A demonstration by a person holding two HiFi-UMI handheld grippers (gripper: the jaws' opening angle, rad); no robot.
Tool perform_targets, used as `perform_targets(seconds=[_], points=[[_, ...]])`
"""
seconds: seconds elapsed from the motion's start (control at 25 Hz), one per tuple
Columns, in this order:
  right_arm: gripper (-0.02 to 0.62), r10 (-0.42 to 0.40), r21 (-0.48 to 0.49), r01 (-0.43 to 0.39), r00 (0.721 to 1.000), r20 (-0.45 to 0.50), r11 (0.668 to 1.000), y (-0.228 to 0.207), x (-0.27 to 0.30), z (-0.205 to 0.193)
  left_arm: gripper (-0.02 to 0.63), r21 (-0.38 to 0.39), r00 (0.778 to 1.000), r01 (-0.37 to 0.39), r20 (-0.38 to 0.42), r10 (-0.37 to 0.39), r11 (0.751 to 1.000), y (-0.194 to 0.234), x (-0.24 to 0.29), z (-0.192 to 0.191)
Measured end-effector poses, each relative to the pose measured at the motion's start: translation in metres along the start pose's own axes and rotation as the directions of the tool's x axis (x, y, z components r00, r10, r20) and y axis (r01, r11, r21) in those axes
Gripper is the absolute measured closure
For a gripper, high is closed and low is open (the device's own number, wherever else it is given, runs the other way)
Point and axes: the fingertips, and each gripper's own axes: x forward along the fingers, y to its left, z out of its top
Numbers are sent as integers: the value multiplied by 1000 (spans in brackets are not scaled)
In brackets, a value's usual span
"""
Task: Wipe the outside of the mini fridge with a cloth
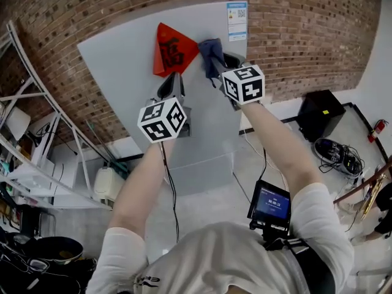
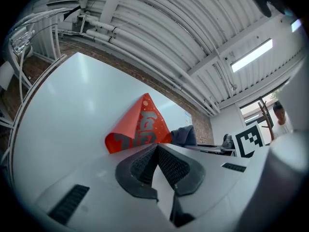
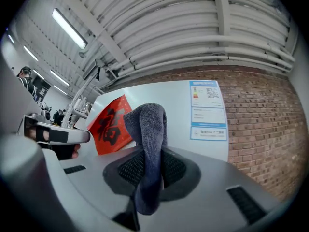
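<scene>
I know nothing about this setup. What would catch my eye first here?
A red paper sign with a dark character sits high on the pale mini fridge door, which stands against a brick wall. Right beside the sign, the right tool grips a grey-blue cloth near the door's top. The left tool, shut and empty, sits just below the sign.
</scene>
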Motion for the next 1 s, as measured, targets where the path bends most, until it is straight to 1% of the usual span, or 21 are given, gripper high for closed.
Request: perform_targets(seconds=[0.32,0.44,0.52,0.68,0.8,0.88,1.0], points=[[532,-77,29,77,997,2,997,-73,-24,-17,603,-6,1000,16,-15,-16,1000,-34,32,-20],[532,-96,36,96,995,9,995,-93,-31,-22,602,-3,1000,18,-17,-18,1000,-45,42,-27],[532,-94,37,94,995,13,995,-100,-34,-24,603,-3,1000,16,-19,-16,1000,-51,48,-32],[532,-78,34,77,997,22,996,-102,-34,-25,603,0,1000,7,-23,-7,1000,-57,52,-39],[532,-74,32,73,997,33,997,-98,-36,-22,603,6,1000,-6,-22,6,1000,-53,48,-40],[532,-65,30,64,997,41,998,-88,-37,-21,603,10,1000,-18,-21,19,1000,-45,41,-39],[532,-34,23,33,998,49,999,-57,-37,-21,603,15,999,-40,-19,40,999,-28,25,-38]])
